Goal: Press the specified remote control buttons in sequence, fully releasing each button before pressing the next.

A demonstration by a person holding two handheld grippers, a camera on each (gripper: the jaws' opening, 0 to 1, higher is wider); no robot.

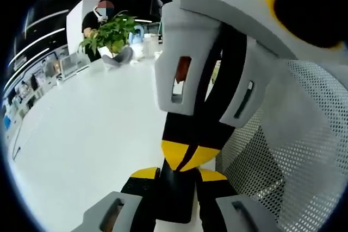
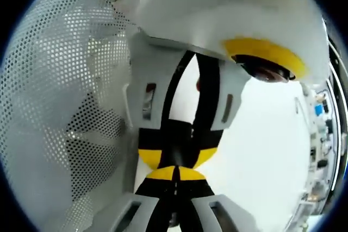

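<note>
Tip to tip over the white table (image 1: 81,134), my left gripper (image 1: 176,175) and right gripper (image 2: 175,175), both pinched narrow, should separate to find the remote.

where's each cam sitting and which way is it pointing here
Left gripper view: rides the left gripper, looking across a white table toward a potted plant; the right gripper faces it.
Right gripper view: rides the right gripper, facing the left gripper.
Shared: both grippers tip to tip, the perforated white panel, the table.
</note>
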